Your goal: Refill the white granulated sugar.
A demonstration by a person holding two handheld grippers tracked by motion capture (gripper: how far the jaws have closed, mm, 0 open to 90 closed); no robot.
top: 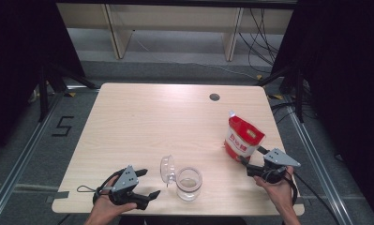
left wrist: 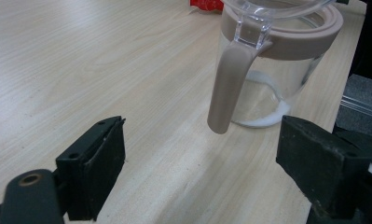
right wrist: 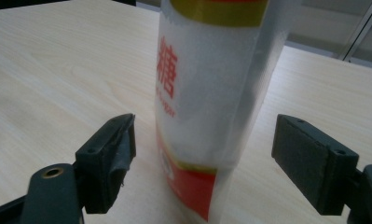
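A glass jar (top: 189, 183) is seen upright near the front edge of the worktop (top: 142, 122), its clear lid (top: 167, 168) swung open and standing on edge against the jar's far-left side. In the left gripper view the jar (left wrist: 272, 79) carries a beige ring at its mouth, a beige strap (left wrist: 228, 88) hangs down its wall, and a thin white layer lies on its bottom.

To the right of the jar and somewhat farther back, a red and white pouch (top: 242, 137) stands upright with a torn top corner. In the right gripper view red characters are printed on the pouch (right wrist: 211, 102).

The left gripper (top: 145, 183) is held in a hand (top: 105, 208) just left of the jar, apart from it, with its jaws spread wide and nothing between them. The right gripper (top: 250, 161) is held in a hand (top: 280, 190) right of the jar, at the pouch's near-right corner. Its jaws are spread on either side of the pouch without closing on it; contact cannot be told.
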